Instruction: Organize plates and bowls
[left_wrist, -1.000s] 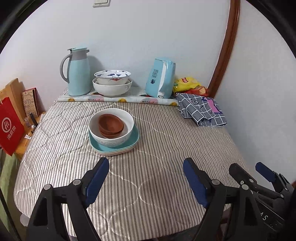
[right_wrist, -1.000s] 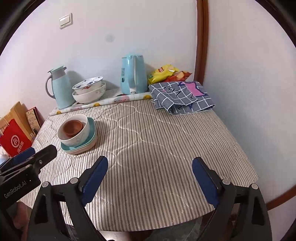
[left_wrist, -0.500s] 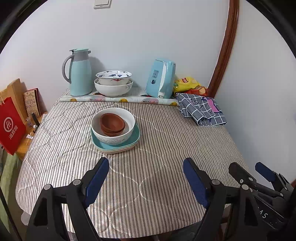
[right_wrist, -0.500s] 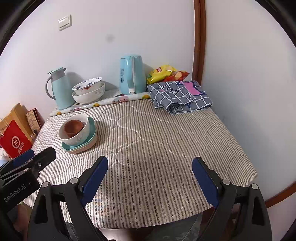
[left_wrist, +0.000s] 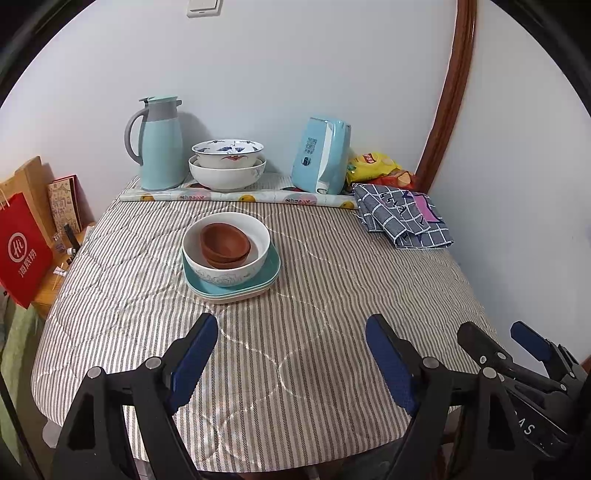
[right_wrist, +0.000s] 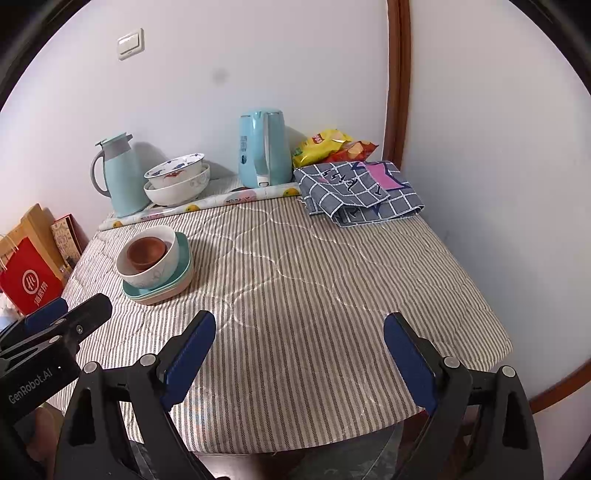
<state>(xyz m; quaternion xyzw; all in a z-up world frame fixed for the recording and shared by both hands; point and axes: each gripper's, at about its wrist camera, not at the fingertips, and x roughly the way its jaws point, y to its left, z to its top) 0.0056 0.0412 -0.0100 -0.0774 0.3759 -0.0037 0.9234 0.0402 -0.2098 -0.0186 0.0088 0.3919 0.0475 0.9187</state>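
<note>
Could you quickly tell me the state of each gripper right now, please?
Left gripper: open, holding nothing.
Right gripper: open, holding nothing.

"GenRobot.AI" is printed on the left gripper (right_wrist: 55, 328) body.

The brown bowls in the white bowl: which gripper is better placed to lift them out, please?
Probably left. The left gripper faces the brown bowls almost head-on; from the right gripper they sit far off left. Both are open.
</note>
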